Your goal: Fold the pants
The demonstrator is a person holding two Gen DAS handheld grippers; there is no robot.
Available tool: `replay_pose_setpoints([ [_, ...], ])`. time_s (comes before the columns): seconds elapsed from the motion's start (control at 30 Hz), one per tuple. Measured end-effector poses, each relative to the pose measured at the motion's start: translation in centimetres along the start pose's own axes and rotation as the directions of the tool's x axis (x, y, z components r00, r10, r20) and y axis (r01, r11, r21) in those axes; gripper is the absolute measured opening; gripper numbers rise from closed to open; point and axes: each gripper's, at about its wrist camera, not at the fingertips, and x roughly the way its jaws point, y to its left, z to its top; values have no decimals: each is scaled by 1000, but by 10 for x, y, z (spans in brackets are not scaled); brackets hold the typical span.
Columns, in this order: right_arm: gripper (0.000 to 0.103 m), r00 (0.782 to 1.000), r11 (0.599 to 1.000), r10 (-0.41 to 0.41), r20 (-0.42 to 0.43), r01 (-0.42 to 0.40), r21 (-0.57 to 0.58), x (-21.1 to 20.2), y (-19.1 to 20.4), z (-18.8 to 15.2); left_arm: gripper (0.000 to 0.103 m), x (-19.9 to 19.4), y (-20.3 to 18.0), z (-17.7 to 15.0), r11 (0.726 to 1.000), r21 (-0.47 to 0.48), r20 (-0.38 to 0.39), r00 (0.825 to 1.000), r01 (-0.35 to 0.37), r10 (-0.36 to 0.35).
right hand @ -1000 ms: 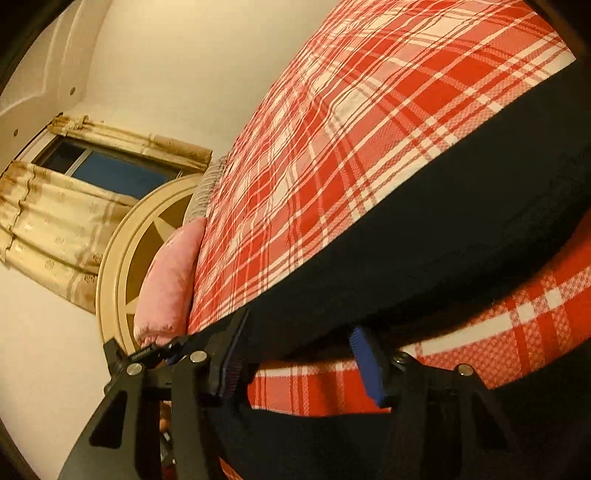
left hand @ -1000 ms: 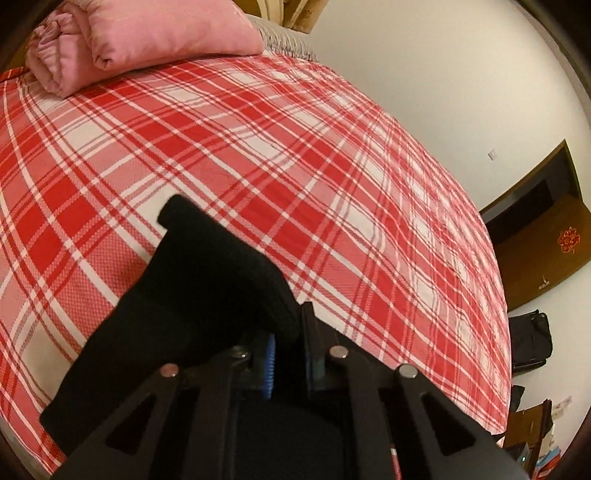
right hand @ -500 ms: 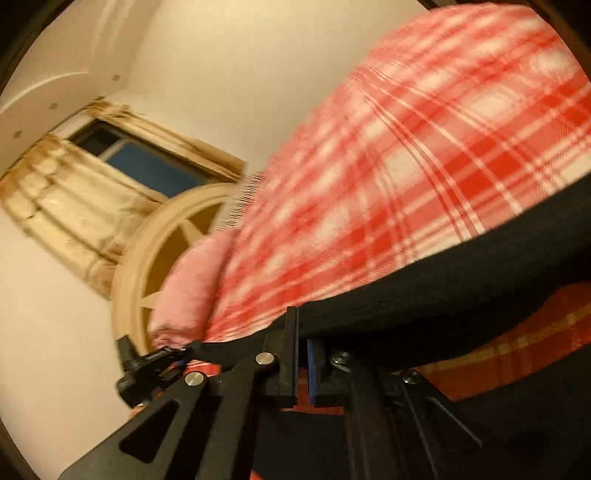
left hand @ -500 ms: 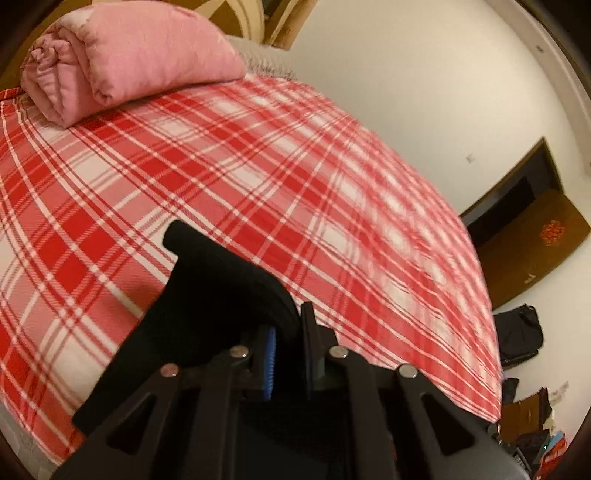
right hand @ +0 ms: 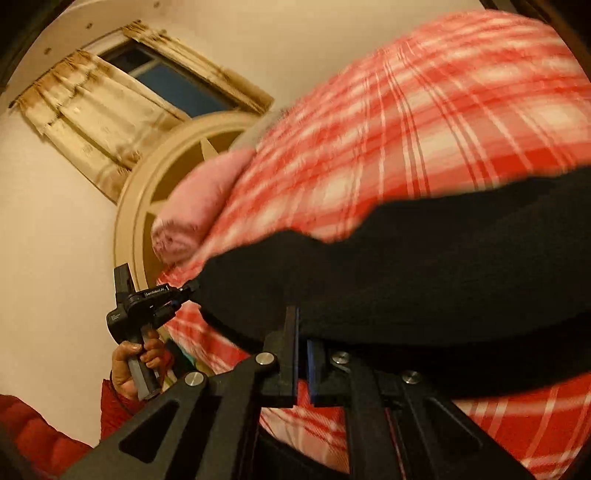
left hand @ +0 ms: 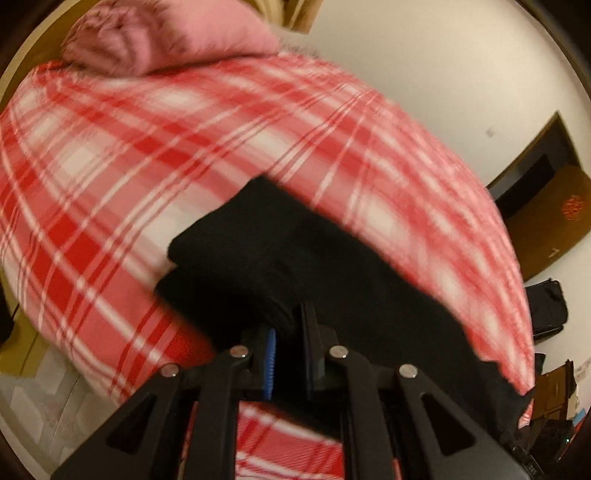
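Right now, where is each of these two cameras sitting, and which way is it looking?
Left wrist: rides the left gripper, looking along its fingers shut on the black pants, across the plaid bed.
Right wrist: rides the right gripper, also shut on the pants, facing the curtained window; the person's left hand and red sleeve show.
Shared: pants, bed, pink pillow.

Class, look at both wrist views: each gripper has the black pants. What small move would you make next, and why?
Probably carry the held edge on across and lay it down. The left gripper and right gripper are both shut on the black pants, whose edge is raised off the plaid bedspread and already doubling over a lower layer.
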Motion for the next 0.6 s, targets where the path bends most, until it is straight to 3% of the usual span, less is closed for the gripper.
replay_pose_setpoints([
  [0.27, 3, 994, 998, -60, -95, 61, 1, 18, -17, -21, 13, 16, 11, -11, 999, 7, -5, 999, -53, 53],
  [0.6, 5, 983, 996, -89, -162, 90, -1, 23, -23, -28, 16, 14, 19, 0, 995, 20, 13, 995, -96, 95],
])
